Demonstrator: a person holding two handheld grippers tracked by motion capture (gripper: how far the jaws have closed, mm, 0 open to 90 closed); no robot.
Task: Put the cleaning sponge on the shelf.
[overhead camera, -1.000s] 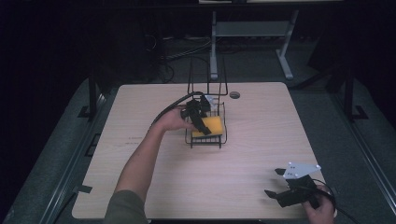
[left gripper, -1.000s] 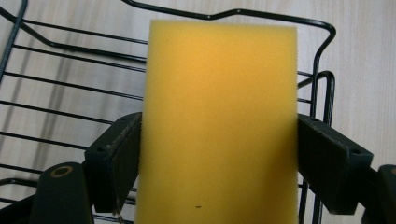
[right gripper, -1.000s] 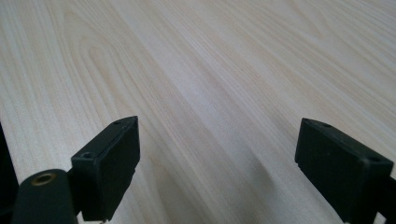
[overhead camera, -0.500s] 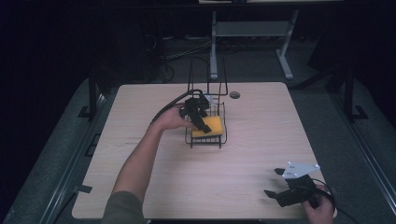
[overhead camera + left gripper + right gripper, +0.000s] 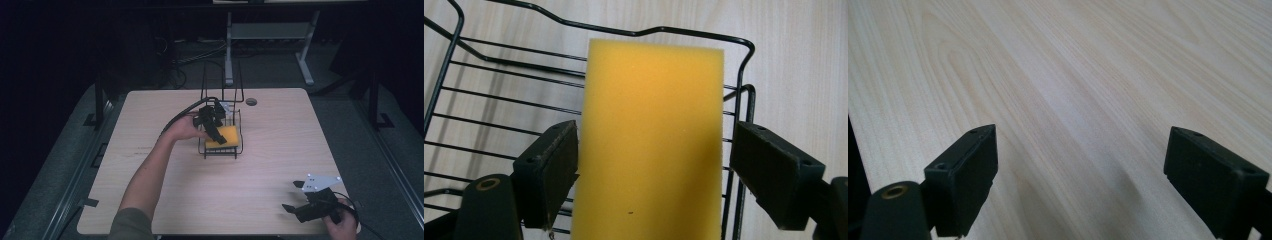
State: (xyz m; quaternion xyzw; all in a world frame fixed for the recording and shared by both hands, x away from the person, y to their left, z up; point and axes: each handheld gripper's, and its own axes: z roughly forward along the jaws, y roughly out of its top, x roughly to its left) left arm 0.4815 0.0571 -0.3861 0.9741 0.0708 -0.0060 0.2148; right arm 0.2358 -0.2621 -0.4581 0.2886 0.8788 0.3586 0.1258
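Observation:
A yellow sponge [image 5: 229, 135] lies flat in a black wire basket [image 5: 220, 152] at the middle of the wooden table [image 5: 150, 115]. My left gripper [image 5: 216, 129] reaches down into the basket from the left. In the left gripper view the sponge [image 5: 651, 140] sits between the jaws of this gripper [image 5: 656, 150], inside the basket's rim [image 5: 704, 33]. The left jaw touches the sponge's edge, the right jaw stands off with a gap, so the gripper is open. My right gripper [image 5: 292, 196] rests open near the table's front right corner; in its own view, the right gripper [image 5: 1080, 160] has bare wood [image 5: 1073, 75] between the jaws.
The basket's tall wire handle [image 5: 222, 80] rises at its far side. A small dark round hole cover [image 5: 251, 101] lies near the table's far edge. A white metal stand [image 5: 265, 35] stands on the floor behind the table.

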